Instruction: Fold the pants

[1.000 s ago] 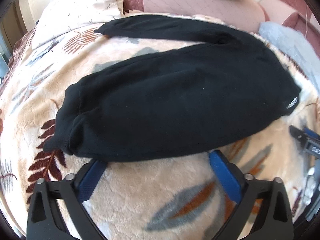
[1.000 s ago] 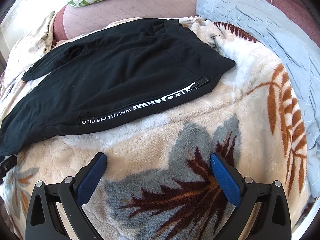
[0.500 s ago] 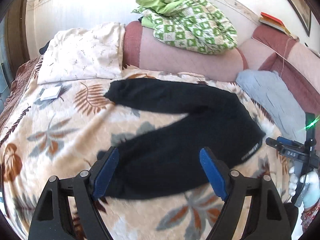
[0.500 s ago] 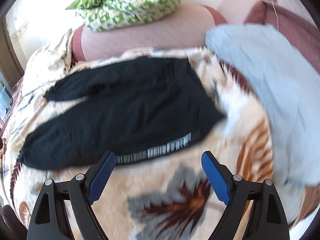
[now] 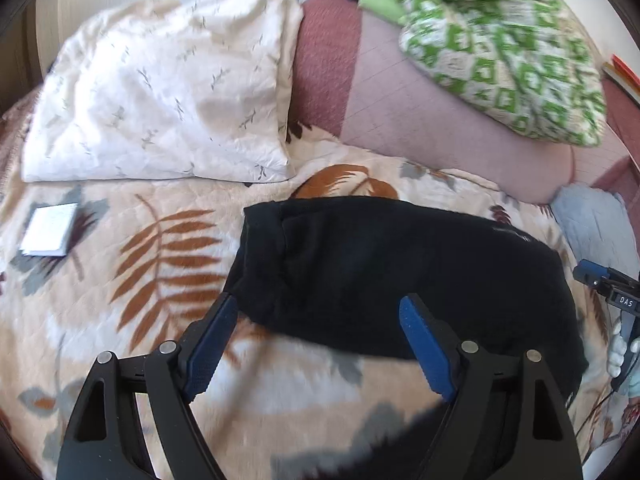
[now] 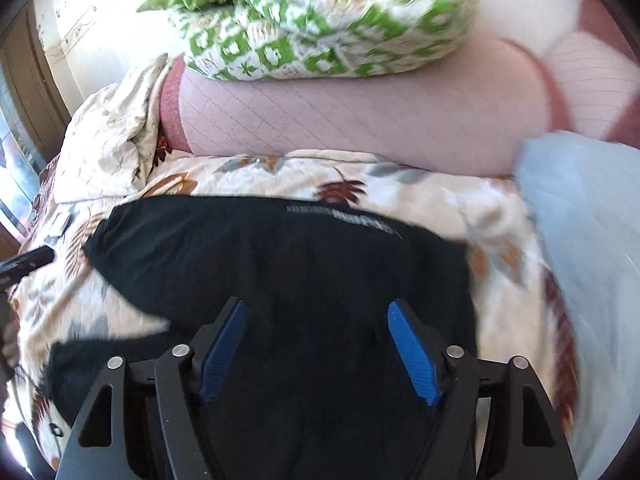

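Here the cream plush blanket with brown and grey leaf print [image 5: 168, 248] covers the bed, backed by a long pink quilted bolster [image 5: 420, 120] that carries a rumpled green-and-white patterned quilt [image 5: 500, 48], with a white leaf-sprigged pillow [image 5: 160, 96] at the left and a pale blue quilted cloth [image 6: 592, 216] at the right. On the blanket's middle lie the black fleece pants [image 5: 400, 272], bunched into a broad dark mass with a white-lettered stripe along the far edge. Above them the left gripper [image 5: 320, 320] and the right gripper [image 6: 316, 320] both hang with blue-padded jaws spread wide and nothing between them, and a small white notepad [image 5: 50, 229] lies apart at the far left.
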{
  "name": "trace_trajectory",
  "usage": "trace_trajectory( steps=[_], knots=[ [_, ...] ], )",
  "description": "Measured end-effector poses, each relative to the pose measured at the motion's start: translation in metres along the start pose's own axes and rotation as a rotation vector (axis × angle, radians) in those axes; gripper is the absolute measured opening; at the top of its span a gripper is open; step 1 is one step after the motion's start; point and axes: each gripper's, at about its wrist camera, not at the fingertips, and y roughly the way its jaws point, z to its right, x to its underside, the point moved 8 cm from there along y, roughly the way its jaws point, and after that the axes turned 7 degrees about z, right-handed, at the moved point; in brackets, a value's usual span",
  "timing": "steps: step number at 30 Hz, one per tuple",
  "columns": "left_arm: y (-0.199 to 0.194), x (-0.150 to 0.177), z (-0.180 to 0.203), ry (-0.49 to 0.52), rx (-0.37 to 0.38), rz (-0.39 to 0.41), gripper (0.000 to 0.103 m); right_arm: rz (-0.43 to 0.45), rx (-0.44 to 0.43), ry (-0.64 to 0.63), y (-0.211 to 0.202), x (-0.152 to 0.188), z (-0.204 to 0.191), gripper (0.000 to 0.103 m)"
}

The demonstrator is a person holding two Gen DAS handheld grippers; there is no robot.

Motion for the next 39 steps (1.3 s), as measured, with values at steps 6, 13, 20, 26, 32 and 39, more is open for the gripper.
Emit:
trace_trajectory(
  steps=[6, 13, 20, 26, 32, 39],
  knots=[
    [0.062, -0.021, -0.014, -0.016, -0.003, -0.045, 0.083, -0.068, -0.01, -0.026, 0.088, -0.04, 0.012, 0.077],
    [0.097, -0.025, -0.016, 0.028, 0.02, -0.062, 0.093, -0.177, -0.012, -0.123, 0.151, -0.041, 0.019, 0.077],
    [0.112, -0.015, 0.004, 0.223, -0.058, -0.055, 0.096, -0.148, -0.115, -0.129, 0.151, -0.042, 0.0, 0.026],
    [0.086, -0.027, 0.008, 0.211, -0.003, -0.033, 0.015, -0.124, -0.12, -0.097, 0.127, -0.045, 0.001, 0.0],
    [0.043, -0.03, 0.029, 0.226, 0.046, 0.033, 0.01, -0.06, -0.035, -0.138, 0.087, -0.044, -0.008, 0.001],
    [0.041, -0.036, 0.028, 0.188, 0.046, 0.044, 0.01, -0.112, 0.01, -0.159, 0.103, -0.046, 0.0, 0.073]
  ],
)
